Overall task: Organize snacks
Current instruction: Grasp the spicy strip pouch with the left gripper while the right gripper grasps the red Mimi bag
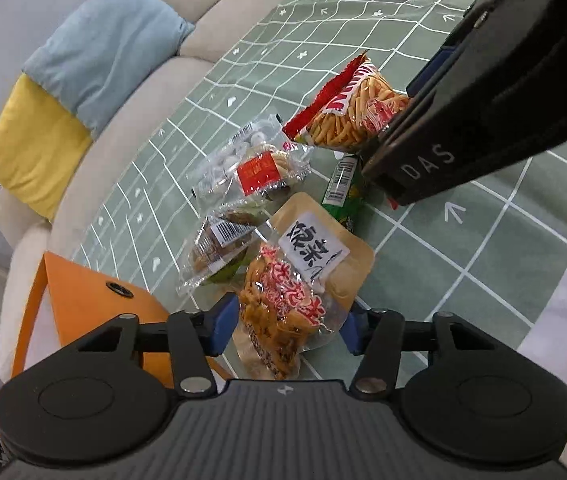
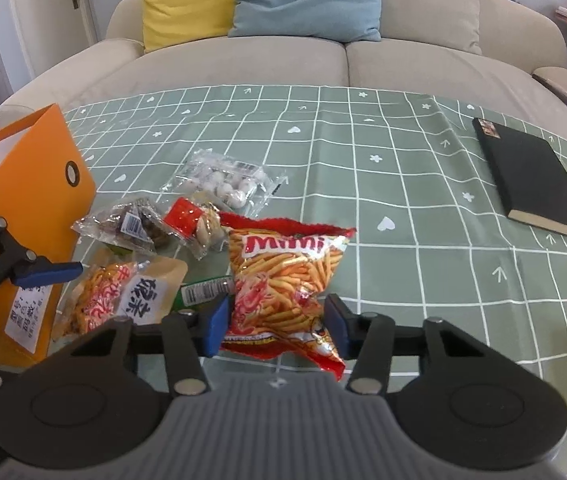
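Lower centre of right wrist view: red foil bag of orange snack sticks (image 2: 283, 284) read "Mimi". Right of left wrist view: black plastic gripper body (image 1: 483, 120) read "DAS". Tan pouch's (image 1: 315, 260) white label had Chinese characters.

Soft, even daylight, faint shadows; shiny wrappers (image 2: 283, 284) catch glare (mildly), and the fisheye bends and darkens every edge.

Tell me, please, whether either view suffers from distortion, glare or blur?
Both views bend the tablecloth grid toward the edges; right wrist view shows slight glare on the shiny chips bag; left wrist view has the other gripper large and soft.
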### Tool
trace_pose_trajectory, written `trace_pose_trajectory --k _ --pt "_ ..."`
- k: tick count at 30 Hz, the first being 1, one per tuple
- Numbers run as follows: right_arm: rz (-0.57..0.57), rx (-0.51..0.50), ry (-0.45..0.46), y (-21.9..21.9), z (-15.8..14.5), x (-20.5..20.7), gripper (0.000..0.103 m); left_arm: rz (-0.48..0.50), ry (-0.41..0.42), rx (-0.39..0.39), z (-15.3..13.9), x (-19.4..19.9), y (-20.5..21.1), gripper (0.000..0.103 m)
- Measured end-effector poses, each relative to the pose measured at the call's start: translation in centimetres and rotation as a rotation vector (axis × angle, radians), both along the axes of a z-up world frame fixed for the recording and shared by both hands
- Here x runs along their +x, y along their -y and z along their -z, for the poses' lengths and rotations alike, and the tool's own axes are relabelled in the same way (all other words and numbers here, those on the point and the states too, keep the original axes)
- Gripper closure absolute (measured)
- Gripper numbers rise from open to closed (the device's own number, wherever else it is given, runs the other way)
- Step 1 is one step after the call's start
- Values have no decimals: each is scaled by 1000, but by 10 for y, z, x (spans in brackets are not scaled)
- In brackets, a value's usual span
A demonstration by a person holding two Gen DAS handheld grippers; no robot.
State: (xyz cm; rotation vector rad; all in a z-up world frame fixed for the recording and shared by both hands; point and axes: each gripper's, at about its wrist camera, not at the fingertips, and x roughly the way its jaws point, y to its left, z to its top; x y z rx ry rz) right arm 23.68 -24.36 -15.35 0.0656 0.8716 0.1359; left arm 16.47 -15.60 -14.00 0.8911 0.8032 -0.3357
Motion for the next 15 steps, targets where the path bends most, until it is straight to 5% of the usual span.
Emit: trace_pose_trajectory --k 8,15 --pt "-12 -27 -4 -2 -1 -13 64 25 73 24 3 -6 -2 73" --pt "-8 -42 -22 -1 -4 -30 68 4 96 -33 -12 -21 -3 79"
